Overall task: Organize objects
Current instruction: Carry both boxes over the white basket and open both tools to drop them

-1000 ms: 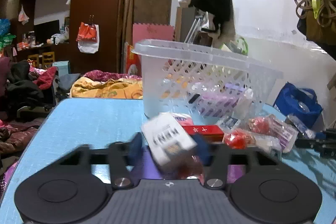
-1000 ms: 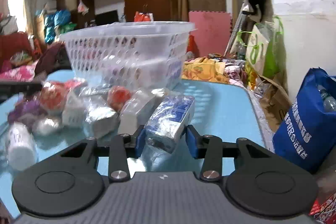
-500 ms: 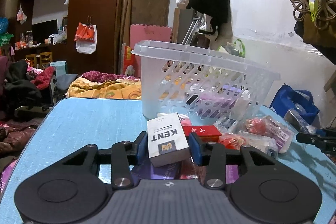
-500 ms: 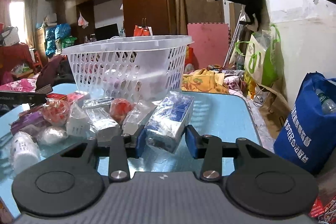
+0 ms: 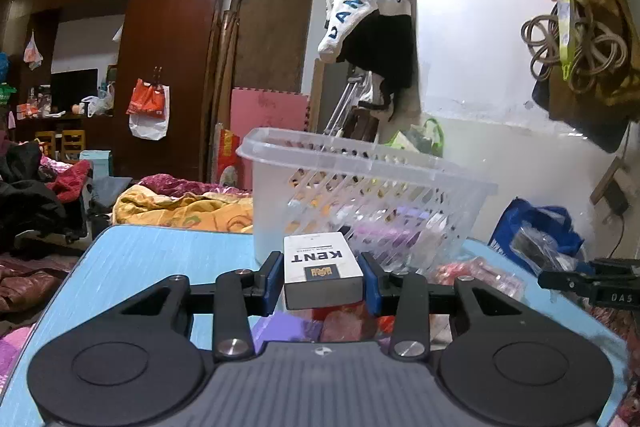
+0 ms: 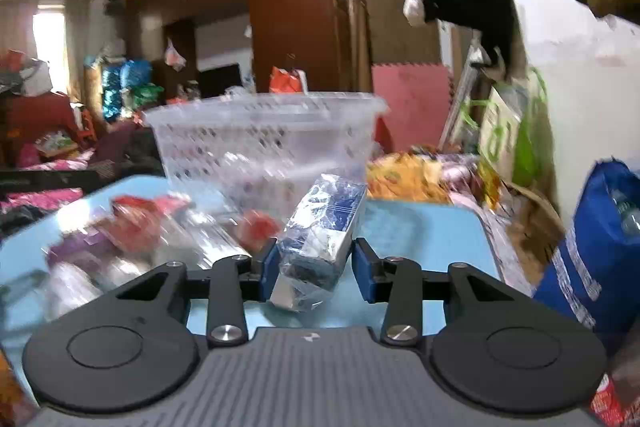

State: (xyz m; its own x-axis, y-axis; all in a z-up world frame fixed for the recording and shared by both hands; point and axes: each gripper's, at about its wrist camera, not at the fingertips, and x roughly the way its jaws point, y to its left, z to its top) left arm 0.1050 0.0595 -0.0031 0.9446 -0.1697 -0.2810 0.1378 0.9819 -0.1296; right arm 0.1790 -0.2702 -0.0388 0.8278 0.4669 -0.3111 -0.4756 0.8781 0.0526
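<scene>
My left gripper (image 5: 323, 281) is shut on a white and grey KENT cigarette pack (image 5: 322, 269), held above the table in front of the clear plastic basket (image 5: 360, 187). My right gripper (image 6: 316, 267) is shut on a blue and white wrapped packet (image 6: 322, 227), lifted above the blue table (image 6: 420, 227), with the basket (image 6: 264, 143) behind and to the left. The basket holds several items. The right gripper's black tip shows at the right edge of the left wrist view (image 5: 588, 281).
Loose packets and red wrapped items (image 6: 140, 223) lie on the table left of the right gripper and under the left gripper (image 5: 476, 275). A blue bag (image 6: 600, 247) stands off the table's right edge. Clothes and bedding (image 5: 184, 205) lie beyond the far edge.
Both grippers have risen with their loads. The KENT pack, tilted and blurred a second ago, now sits squarely between the left jaws. The right view has swung, so the basket looks closer.
</scene>
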